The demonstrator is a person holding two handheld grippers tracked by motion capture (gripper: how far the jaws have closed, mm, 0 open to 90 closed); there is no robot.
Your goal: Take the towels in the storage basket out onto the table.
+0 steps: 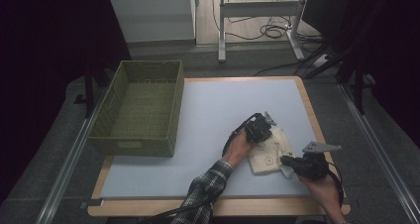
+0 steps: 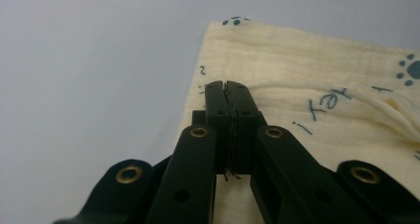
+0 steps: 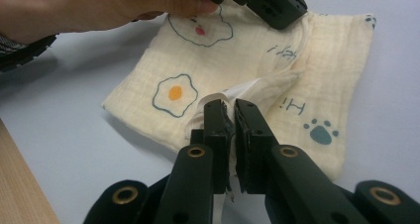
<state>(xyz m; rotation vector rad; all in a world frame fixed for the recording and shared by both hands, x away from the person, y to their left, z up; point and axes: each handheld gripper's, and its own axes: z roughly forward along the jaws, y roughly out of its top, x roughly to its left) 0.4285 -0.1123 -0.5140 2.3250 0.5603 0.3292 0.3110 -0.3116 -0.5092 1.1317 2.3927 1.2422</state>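
A crinkled cream muslin cloth, printed with fried eggs and paw marks, is laid folded at the counter's near right. The left hand-held gripper is clenched over its far edge; the right hand-held gripper is clamped on a bunched fold. Bare grey surface lies leftward before the woven green basket.

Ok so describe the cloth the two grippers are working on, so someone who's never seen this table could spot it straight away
Start at the pale blue table top and skip the green woven basket at its left. Near the front right corner, between the two hands, lies a folded cream cloth. It is the one soft, printed thing there, with fried eggs, blue paw prints and small lettering.
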